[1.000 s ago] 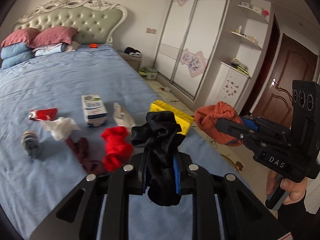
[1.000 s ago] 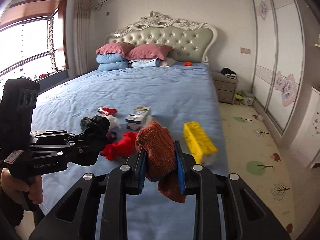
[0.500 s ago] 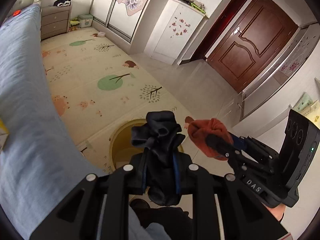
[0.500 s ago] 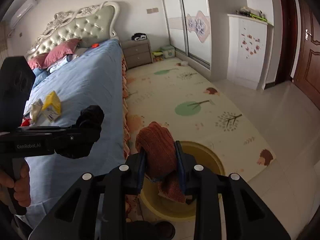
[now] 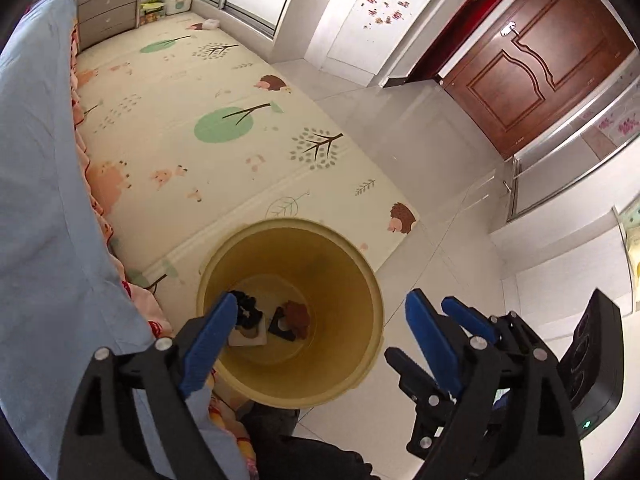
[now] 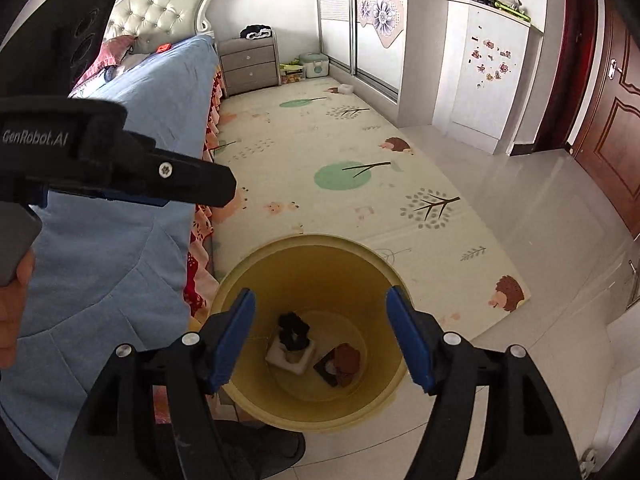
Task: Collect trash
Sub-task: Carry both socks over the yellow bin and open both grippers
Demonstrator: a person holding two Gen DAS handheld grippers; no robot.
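Note:
A yellow bin (image 5: 360,280) stands on the floor beside the bed; it also shows in the right wrist view (image 6: 372,264). At its bottom lie a black sock (image 5: 246,312) (image 6: 294,332) on a white box (image 6: 290,358) and a rust-brown sock (image 5: 296,316) (image 6: 347,362). My left gripper (image 5: 320,322) is open and empty above the bin. My right gripper (image 6: 322,326) is open and empty above the bin too; it appears in the left wrist view (image 5: 444,324) to the right of the bin.
The blue bed (image 5: 36,200) runs along the left, its edge close to the bin. A patterned play mat (image 6: 340,168) covers the floor beyond. A grey nightstand (image 6: 250,64), wardrobe and brown door (image 5: 532,56) stand farther off.
Both grippers swung from the bed to over the bin and opened. The black sock and the rust-brown sock dropped into the bin.

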